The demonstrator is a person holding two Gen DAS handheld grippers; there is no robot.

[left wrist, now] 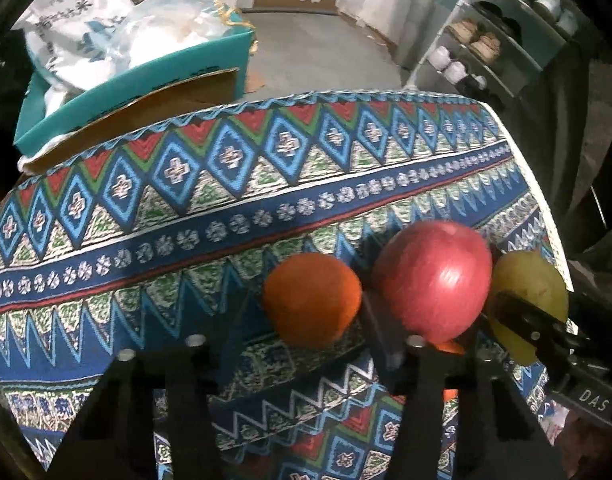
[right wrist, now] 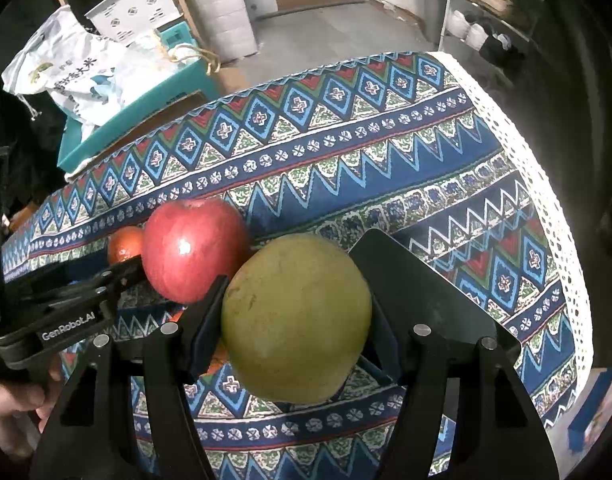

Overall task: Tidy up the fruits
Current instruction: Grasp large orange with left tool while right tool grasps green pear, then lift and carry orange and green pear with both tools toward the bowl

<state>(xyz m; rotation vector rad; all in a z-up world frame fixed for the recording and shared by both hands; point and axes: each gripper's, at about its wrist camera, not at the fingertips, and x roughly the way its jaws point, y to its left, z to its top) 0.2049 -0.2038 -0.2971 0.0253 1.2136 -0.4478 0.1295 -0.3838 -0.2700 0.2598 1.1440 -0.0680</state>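
Fruits: a round orange citrus fruit [left wrist: 311,300], a glossy red apple [left wrist: 431,280] and a dull yellow-green pear-like fruit [left wrist: 527,292] sit in a row on the surface, which wears a blue, red and green geometric-patterned woven cloth [left wrist: 226,208].

Left wrist view, fruit row: the orange is on the left, the apple in the middle and the yellow-green fruit on the right (the frame is a little blurred); the apple and the yellow-green fruit look to be touching.

Left wrist view, left claw [left wrist: 302,344]: its black fingers are spread wide, the orange lies in the gap between them, and the right finger sits between orange and apple. I cannot tell whether either finger touches the orange.

Left wrist view, right claw [left wrist: 521,316]: a black finger lies across the front of the yellow-green fruit.

Left wrist view, background: a teal cardboard box [left wrist: 146,80] holding white plastic bags stands beyond the far edge of the surface, and a shoe rack [left wrist: 485,44] is at upper right.

Right wrist view, right claw [right wrist: 296,320]: it pinches the yellow-green fruit [right wrist: 296,316], a finger against each side.

Right wrist view, neighbours: the apple [right wrist: 194,248] sits just left of the held fruit, and the orange [right wrist: 124,242] peeks out behind it.

Right wrist view, left claw [right wrist: 122,272]: it comes in from the left (held by a bare hand [right wrist: 10,412]), with one finger tip right by the apple.
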